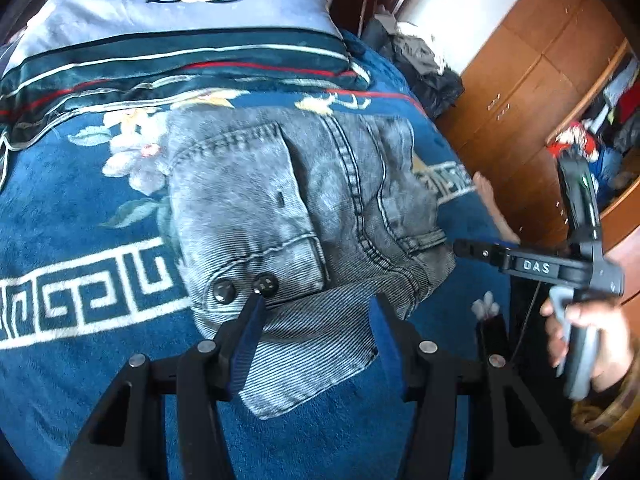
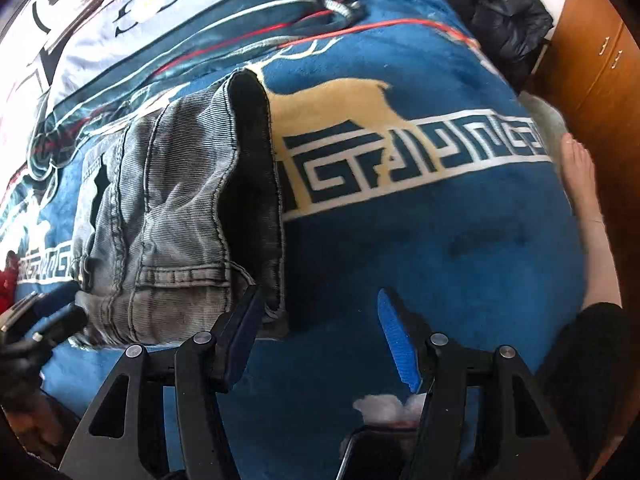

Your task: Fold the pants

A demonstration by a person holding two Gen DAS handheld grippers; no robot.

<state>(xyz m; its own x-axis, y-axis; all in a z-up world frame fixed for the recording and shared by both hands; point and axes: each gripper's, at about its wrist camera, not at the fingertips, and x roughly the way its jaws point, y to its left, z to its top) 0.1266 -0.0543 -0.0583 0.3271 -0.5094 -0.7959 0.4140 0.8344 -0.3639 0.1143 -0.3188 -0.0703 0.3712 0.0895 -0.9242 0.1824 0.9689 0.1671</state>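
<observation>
Already the grey jeans (image 1: 304, 208) lie bundled in a compact fold on the blue blanket (image 1: 80, 200), toward the bed's near edge, so the folding looks nearly finished. Above the waistband end the left gripper (image 1: 316, 316) hovers with jaws apart, empty. Beside the hem end the right gripper (image 2: 320, 312) is likewise released, nothing between its blue pads (image 2: 394, 340).

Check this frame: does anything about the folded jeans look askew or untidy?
Slightly. The jeans lie folded on the blue blanket, but one layer sticks out beyond the bundle's near edge, uneven. Both grippers are open and clear.
</observation>
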